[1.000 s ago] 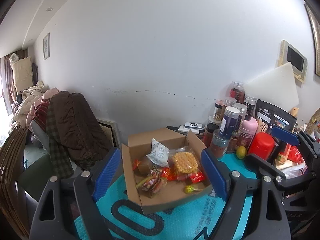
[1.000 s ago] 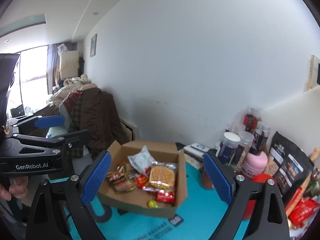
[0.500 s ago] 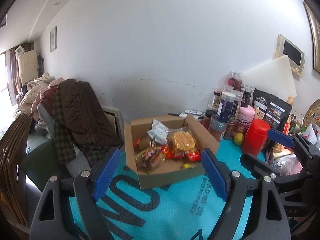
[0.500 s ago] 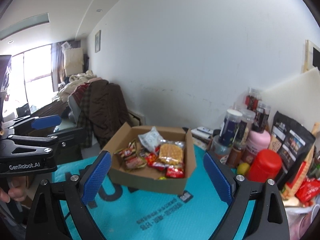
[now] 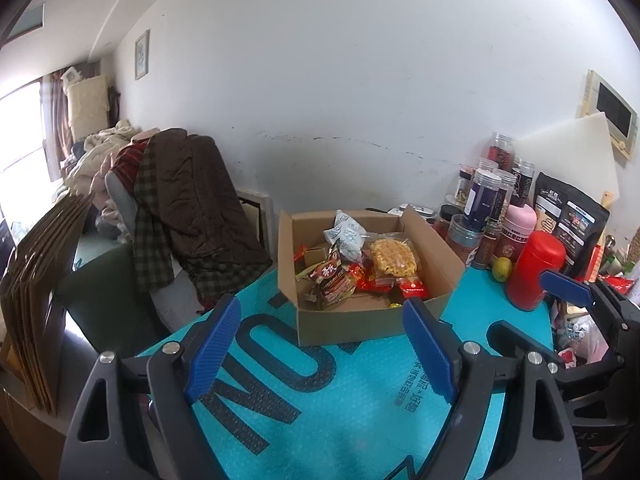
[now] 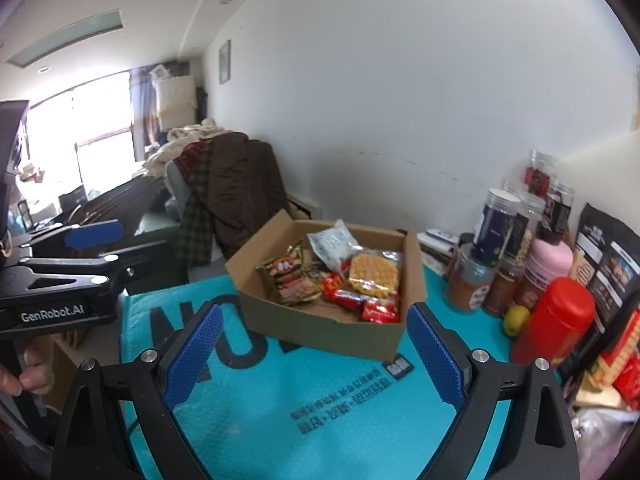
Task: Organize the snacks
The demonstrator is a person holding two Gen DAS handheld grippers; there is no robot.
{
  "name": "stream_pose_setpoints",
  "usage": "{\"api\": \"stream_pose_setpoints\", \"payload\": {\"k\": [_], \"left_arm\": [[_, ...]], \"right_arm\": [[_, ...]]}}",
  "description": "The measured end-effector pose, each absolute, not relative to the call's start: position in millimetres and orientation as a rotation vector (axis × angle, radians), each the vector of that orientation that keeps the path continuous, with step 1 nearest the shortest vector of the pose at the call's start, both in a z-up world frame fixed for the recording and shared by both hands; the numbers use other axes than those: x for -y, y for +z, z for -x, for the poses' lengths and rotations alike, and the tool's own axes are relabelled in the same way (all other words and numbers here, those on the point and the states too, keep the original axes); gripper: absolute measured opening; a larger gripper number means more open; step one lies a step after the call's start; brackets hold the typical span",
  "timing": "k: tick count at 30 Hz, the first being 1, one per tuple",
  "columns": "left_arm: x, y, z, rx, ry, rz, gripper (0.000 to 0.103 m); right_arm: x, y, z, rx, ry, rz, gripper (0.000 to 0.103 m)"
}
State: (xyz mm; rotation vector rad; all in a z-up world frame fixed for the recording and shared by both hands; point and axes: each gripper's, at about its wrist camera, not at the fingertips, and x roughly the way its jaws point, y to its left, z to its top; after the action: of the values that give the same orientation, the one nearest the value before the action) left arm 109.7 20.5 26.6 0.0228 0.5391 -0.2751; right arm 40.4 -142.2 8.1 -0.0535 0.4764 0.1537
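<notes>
Teal mat (image 5: pixel 344 396) covers the table. Open cardboard box (image 5: pixel 360 322) sits on the mat near the wall, flaps up, holding the snacks – waffle pack (image 5: pixel 394 256), white pouch (image 5: pixel 348 236), red-brown packet (image 5: pixel 334 280), small red wrappers (image 6: pixel 380 310). Jars (image 5: pixel 486 200) and red canister (image 5: pixel 534 270) stand just right of the box. Left gripper (image 5: pixel 320 346) and right gripper (image 6: pixel 314 354) hover over the mat short of the box – jaws wide apart, empty.

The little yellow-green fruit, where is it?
In the right wrist view, the fruit sits on the teal mat at the right, between the brown spice jar and the red canister.
</notes>
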Motion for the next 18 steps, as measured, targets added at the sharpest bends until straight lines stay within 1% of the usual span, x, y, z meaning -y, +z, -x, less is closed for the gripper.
{"api": "stream_pose_setpoints", "payload": {"k": [18], "left_arm": [[-21.4, 20.6, -105.9, -0.557, -0.267, -0.01, 0.083]], "right_arm": [[148.4, 10.7, -35.4, -0.474, 0.156, 0.038, 0.094]]}}
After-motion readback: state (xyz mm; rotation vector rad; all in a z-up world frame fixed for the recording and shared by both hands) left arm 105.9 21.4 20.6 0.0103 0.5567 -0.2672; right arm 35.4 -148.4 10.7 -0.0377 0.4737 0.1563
